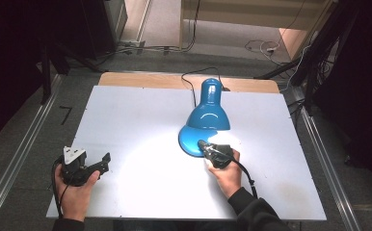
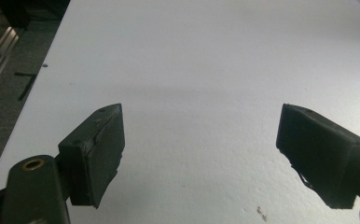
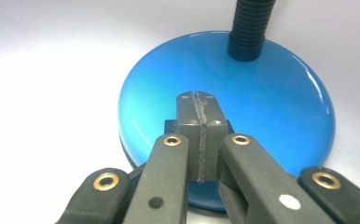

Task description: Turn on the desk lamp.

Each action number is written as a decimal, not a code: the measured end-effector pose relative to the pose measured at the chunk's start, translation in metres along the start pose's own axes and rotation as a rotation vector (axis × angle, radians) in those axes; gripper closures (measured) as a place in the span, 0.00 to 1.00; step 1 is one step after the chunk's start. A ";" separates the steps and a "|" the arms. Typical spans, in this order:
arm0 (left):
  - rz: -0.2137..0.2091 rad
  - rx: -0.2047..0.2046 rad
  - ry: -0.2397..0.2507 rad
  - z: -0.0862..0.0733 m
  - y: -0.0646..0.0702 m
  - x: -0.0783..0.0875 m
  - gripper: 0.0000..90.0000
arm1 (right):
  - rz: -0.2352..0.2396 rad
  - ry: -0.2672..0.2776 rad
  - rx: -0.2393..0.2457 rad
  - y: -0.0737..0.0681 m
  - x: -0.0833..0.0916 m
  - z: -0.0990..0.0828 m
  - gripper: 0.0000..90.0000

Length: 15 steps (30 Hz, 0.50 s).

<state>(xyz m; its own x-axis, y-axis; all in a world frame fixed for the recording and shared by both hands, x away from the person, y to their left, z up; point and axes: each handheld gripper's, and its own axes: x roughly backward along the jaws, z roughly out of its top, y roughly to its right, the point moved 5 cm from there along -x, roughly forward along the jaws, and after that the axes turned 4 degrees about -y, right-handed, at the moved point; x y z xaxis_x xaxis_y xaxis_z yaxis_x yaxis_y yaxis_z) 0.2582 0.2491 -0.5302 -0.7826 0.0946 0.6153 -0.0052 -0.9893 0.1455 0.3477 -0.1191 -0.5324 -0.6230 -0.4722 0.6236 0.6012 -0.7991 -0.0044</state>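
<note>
Two grippers work around a blue desk lamp (image 1: 208,113). Right gripper (image 3: 197,100), jaws clenched together on nothing, tips over the near part of the lamp base (image 3: 271,98), probably pressing a switch. Left gripper (image 2: 201,154), jaws spread wide, idles well left of the lamp over the white table (image 1: 136,120). Light pools beneath the shade, so the next move is likely lifting clear.

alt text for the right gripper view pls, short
The right gripper, jaws closed flat against each other with nothing visible between them, sits over the near part of a glossy blue lamp base; contact with the base cannot be told. A black ribbed gooseneck rises from the far side of the base, which rests on a white table.
</note>
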 end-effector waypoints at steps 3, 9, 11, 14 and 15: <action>-0.002 -0.001 0.000 0.000 0.000 0.000 0.18 | -0.005 0.002 0.003 -0.001 0.000 0.000 0.98; -0.002 0.002 0.001 0.000 -0.001 0.000 0.18 | 0.000 0.003 -0.004 0.001 0.000 0.000 0.98; -0.003 0.002 0.004 0.000 -0.001 0.000 0.18 | 0.007 0.002 -0.013 0.001 0.000 0.000 0.98; -0.004 0.000 0.005 0.000 0.000 0.001 0.18 | 0.013 -0.001 -0.021 0.001 0.000 0.000 0.98; -0.004 0.001 0.005 0.000 0.000 0.001 0.18 | 0.016 -0.005 -0.025 0.002 0.001 0.000 0.97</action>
<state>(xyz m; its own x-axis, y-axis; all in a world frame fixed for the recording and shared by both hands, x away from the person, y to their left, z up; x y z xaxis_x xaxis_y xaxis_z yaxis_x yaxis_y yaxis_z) 0.2579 0.2493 -0.5295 -0.7858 0.0978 0.6107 -0.0079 -0.9889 0.1482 0.3484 -0.1208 -0.5320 -0.6108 -0.4834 0.6271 0.5987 -0.8002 -0.0337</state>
